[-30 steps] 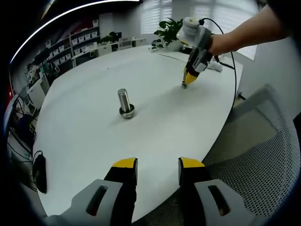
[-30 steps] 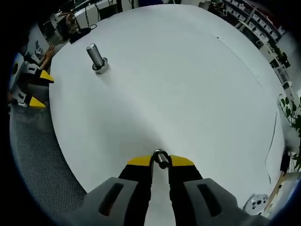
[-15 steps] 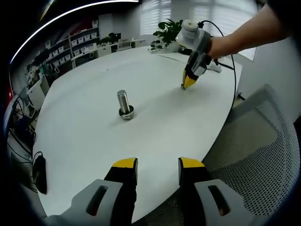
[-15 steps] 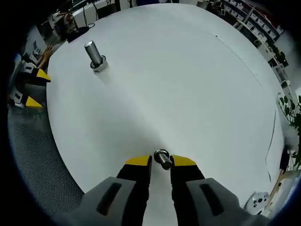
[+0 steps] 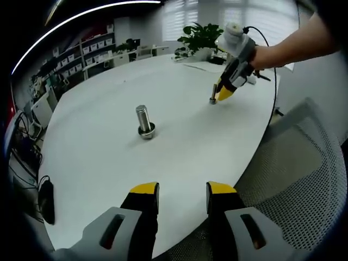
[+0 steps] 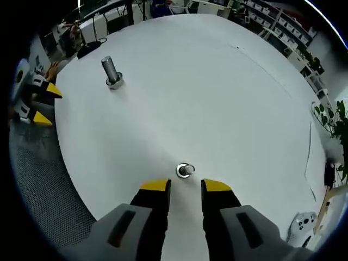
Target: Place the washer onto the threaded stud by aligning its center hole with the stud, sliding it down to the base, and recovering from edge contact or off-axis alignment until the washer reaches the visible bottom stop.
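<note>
A tall threaded stud [image 5: 144,119] stands upright on the white table [image 5: 190,141], with a metal ring around its foot. My left gripper [image 5: 182,190] is open and empty at the near edge, well short of it. Farther right, my right gripper [image 5: 219,97] points down beside a small metal piece [image 5: 212,100]. In the right gripper view that piece [image 6: 185,170], a short post in a ring, stands free on the table just ahead of my open right gripper [image 6: 185,186]. The tall stud [image 6: 112,72] is far off at upper left, near my left gripper [image 6: 46,104].
A grey mesh chair [image 5: 304,179] sits off the table's right edge. A black mouse [image 5: 45,200] lies by the left edge. A plant [image 5: 198,35] and papers are at the far end. A white device [image 6: 300,224] rests near the right gripper's side.
My right gripper has opened and drawn back from the small metal piece, which now stands free on the table. The left gripper has held still.
</note>
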`<action>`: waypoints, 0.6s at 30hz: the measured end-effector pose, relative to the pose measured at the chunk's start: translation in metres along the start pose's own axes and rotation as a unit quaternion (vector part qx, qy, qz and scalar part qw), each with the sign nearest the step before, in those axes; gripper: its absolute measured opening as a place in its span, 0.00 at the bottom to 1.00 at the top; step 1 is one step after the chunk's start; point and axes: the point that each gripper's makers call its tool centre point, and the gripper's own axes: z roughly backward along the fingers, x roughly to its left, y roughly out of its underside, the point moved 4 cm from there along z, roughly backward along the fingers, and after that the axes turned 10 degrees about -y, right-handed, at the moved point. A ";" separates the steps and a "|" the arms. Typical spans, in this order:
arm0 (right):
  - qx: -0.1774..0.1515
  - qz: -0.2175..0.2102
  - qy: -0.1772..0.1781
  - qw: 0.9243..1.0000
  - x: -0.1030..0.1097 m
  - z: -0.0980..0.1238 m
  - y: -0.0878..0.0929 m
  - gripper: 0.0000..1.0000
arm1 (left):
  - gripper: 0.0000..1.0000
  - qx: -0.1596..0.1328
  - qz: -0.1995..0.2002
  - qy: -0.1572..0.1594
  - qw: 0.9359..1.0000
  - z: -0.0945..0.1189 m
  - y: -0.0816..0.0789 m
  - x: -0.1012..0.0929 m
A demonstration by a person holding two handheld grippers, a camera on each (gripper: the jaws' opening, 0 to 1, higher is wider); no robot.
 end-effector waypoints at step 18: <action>-0.128 -0.039 0.009 0.991 0.030 0.026 0.010 0.31 | 0.33 0.006 0.007 -0.001 1.000 -0.002 0.000 0.001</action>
